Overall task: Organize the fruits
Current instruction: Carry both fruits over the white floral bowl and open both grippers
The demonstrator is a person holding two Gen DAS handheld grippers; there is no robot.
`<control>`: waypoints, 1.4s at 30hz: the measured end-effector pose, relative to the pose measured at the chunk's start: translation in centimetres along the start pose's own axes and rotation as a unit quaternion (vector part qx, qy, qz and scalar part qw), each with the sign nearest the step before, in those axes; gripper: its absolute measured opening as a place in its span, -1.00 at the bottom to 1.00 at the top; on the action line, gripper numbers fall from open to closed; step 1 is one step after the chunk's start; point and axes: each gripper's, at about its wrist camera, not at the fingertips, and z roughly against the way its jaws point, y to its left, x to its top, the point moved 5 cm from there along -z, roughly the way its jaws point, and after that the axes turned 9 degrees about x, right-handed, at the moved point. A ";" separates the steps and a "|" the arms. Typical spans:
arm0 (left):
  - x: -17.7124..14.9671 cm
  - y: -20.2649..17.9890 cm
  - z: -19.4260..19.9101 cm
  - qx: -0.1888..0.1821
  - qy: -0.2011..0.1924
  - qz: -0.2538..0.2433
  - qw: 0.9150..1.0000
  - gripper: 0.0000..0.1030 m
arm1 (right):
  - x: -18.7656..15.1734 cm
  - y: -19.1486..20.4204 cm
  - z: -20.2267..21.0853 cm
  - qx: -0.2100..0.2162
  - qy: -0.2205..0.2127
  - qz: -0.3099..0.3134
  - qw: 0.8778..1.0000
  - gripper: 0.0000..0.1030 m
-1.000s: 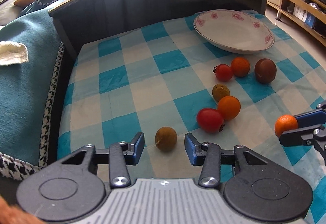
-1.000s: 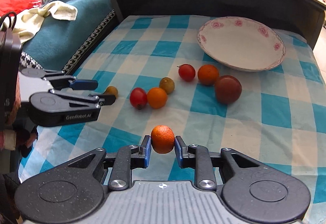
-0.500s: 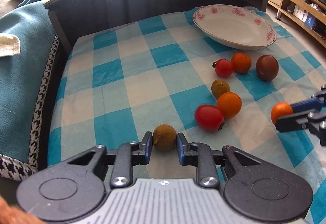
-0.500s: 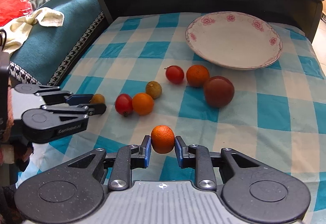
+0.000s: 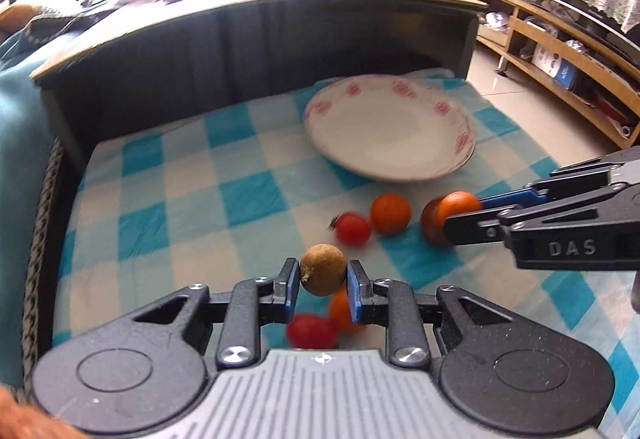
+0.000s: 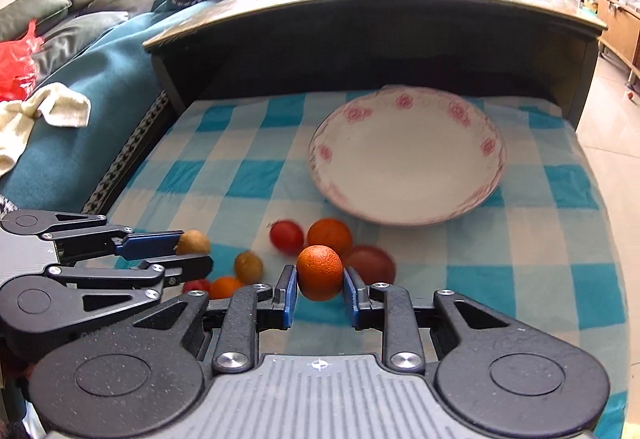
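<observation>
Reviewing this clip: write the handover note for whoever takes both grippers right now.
Left gripper: shut on a brown round fruit, lifted off the cloth.
Right gripper: shut on an orange, also lifted.
Plate: empty, at the far end of the checked cloth.
On the cloth in front of the plate: two tomatoes, two oranges, a dark red-brown fruit, a small brown fruit.
Done: two fruits picked up. Left: nothing is on the plate yet; presumably put down both held fruits there, then the remaining six.
</observation>
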 end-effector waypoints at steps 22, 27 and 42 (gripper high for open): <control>7.4 -4.5 -8.8 0.007 -0.017 -0.046 0.999 -0.33 | 4.3 -7.0 -4.6 -0.043 -0.004 0.018 0.999 -0.59; 7.5 -4.4 -8.9 0.006 -0.015 -0.040 0.999 -0.32 | 4.3 -7.4 -4.9 -0.041 -0.003 0.018 0.999 -0.57; 7.7 -3.4 -6.9 0.012 -0.024 -0.026 0.999 -0.19 | 5.2 -7.2 -3.5 -0.050 -0.032 0.023 0.998 -0.27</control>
